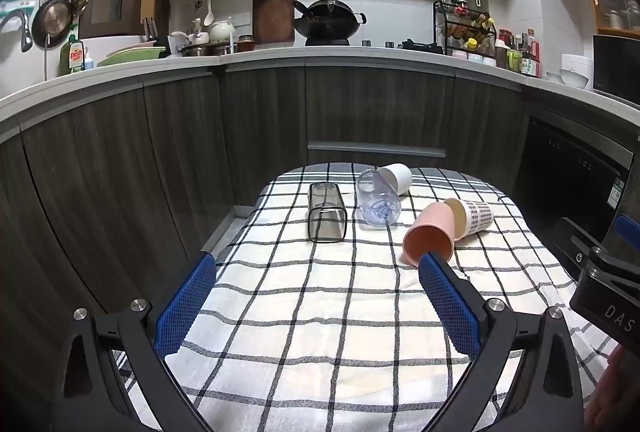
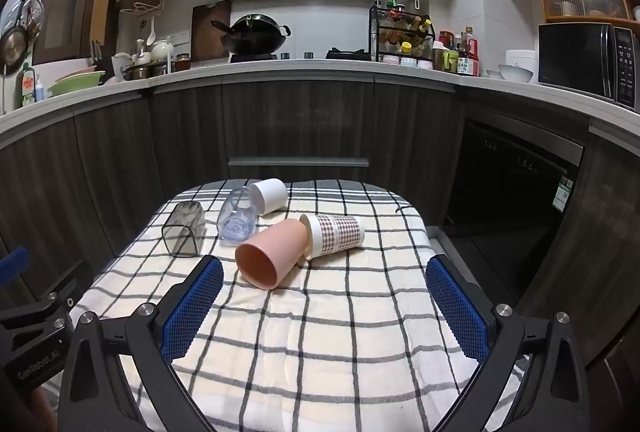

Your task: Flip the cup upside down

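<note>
Several cups lie on their sides on a checked cloth [image 1: 320, 312] [image 2: 340, 312]. A smoky square cup [image 1: 326, 211] [image 2: 185, 232] lies at the left. A clear cup [image 1: 378, 201] [image 2: 238, 218] and a white cup [image 1: 398, 177] [image 2: 272, 195] lie behind. A pink cup [image 1: 430, 232] [image 2: 272, 252] lies with its mouth toward me, against a plaid cup [image 1: 474, 216] [image 2: 336, 234]. My left gripper [image 1: 316, 270] is open and empty, short of the cups. My right gripper [image 2: 324, 274] is open and empty, just short of the pink cup.
Dark wood cabinets [image 1: 260, 111] with a cluttered kitchen counter [image 2: 320, 65] stand behind the table. A dark dishwasher front [image 2: 512, 199] is at the right. The right gripper's body [image 1: 608, 296] shows at the right edge of the left wrist view.
</note>
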`<move>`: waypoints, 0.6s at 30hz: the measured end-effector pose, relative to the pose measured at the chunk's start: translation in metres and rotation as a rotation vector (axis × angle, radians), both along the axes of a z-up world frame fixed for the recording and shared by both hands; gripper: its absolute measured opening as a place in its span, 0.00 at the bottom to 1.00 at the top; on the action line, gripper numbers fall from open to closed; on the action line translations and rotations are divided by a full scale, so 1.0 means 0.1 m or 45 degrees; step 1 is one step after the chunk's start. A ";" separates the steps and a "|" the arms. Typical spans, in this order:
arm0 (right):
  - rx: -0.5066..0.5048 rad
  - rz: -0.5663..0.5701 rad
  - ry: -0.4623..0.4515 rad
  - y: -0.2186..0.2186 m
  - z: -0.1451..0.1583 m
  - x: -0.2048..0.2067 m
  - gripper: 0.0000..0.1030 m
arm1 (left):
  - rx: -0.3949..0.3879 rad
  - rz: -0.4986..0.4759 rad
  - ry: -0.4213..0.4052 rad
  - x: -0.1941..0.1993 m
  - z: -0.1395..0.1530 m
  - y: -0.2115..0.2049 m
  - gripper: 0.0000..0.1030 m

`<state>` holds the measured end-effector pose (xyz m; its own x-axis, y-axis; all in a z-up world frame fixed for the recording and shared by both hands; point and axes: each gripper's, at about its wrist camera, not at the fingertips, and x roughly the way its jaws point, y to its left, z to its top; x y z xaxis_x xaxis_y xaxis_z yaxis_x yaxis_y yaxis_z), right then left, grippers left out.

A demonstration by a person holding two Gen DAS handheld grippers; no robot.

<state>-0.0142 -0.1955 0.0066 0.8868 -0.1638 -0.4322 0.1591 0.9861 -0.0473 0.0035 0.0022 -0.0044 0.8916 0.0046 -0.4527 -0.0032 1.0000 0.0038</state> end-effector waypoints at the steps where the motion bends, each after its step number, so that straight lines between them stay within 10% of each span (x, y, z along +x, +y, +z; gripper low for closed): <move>1: 0.000 0.000 0.001 0.00 0.00 0.00 0.99 | 0.000 0.001 0.000 0.00 0.00 0.00 1.00; 18: 0.010 -0.001 0.008 0.00 -0.01 0.01 0.99 | 0.003 0.002 0.000 0.01 0.02 0.00 1.00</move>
<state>-0.0137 -0.1953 0.0054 0.8838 -0.1610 -0.4393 0.1595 0.9864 -0.0407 0.0043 0.0019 -0.0024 0.8915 0.0072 -0.4530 -0.0049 1.0000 0.0064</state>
